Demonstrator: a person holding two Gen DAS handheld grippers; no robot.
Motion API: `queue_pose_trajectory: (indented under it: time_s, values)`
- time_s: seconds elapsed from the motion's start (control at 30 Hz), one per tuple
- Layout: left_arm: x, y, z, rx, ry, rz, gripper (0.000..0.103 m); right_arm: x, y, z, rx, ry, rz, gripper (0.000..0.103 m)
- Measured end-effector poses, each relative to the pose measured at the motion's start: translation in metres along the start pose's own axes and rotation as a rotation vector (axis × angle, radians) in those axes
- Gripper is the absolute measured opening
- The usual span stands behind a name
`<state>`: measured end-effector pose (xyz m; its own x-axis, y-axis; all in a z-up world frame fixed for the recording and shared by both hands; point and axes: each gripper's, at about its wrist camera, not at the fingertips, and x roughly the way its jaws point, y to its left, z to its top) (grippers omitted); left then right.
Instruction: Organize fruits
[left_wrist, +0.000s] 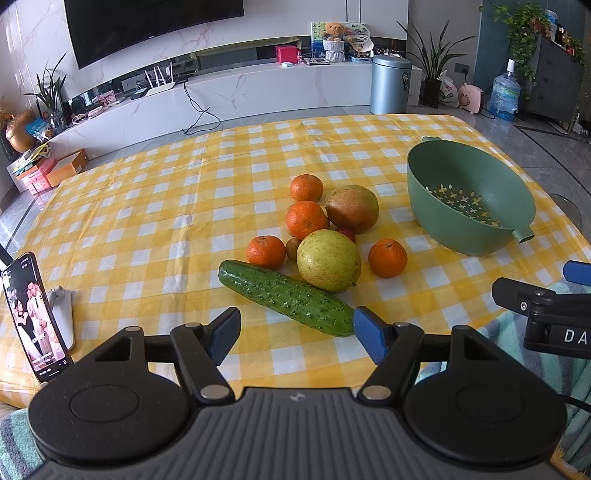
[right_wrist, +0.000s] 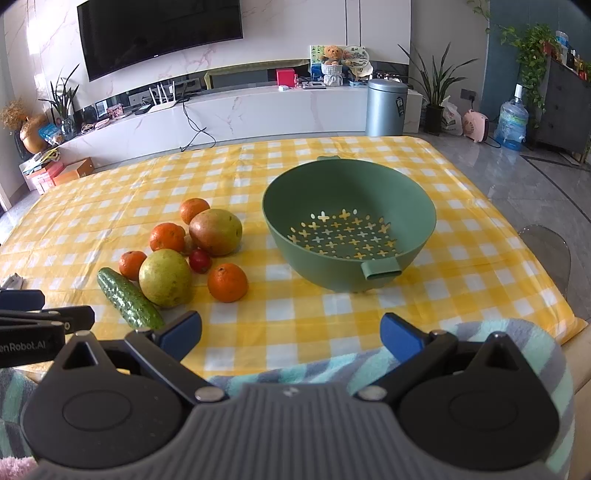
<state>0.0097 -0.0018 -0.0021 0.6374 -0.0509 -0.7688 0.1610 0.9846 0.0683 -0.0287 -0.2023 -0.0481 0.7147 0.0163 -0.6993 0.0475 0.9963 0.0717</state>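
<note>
Left wrist view showed both grippers, left (left_wrist: 295, 334) and right (right_wrist: 291, 332), gaping and empty; fruits (left_wrist: 325, 236) sat at twelve o'clock, colander (left_wrist: 469, 206) at two, empty. Round oranges (left_wrist: 388, 257) risked rolling if nudged

Yellow-checked table (right_wrist: 332, 325) bearing green colander (right_wrist: 349, 229), clustered fruit (right_wrist: 216, 232), cucumber (right_wrist: 129, 299), propped phone (left_wrist: 35, 317).

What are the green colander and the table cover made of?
Green colander: likely moulded plastic, matte, uniform colour, with cross-shaped holes and a moulded spout. Yellow checked table cover: looks like thin plastic or coated fabric, with faint sheen and fold creases; can't tell which.
</note>
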Motion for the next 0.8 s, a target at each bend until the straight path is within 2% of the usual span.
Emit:
queue_pose_trajectory:
  time_s: [0.5,0.6,0.7,0.8]
  values:
    - [-0.002,0.011,0.008,0.033,-0.014,-0.003,0.080,0.005,0.004,0.002,-0.015,-0.044,0.062,0.099]
    - [0.000,0.019,0.011,0.023,-0.017,-0.028,0.071,0.008,0.007,0.002,-0.026,-0.068,0.105,0.098]
    - [0.003,0.022,0.013,0.006,-0.015,-0.068,0.064,0.014,0.010,0.005,-0.025,-0.073,0.166,0.088]
    - [0.007,0.021,0.017,-0.007,-0.012,-0.120,0.065,0.026,0.012,0.009,-0.019,-0.057,0.197,0.082]
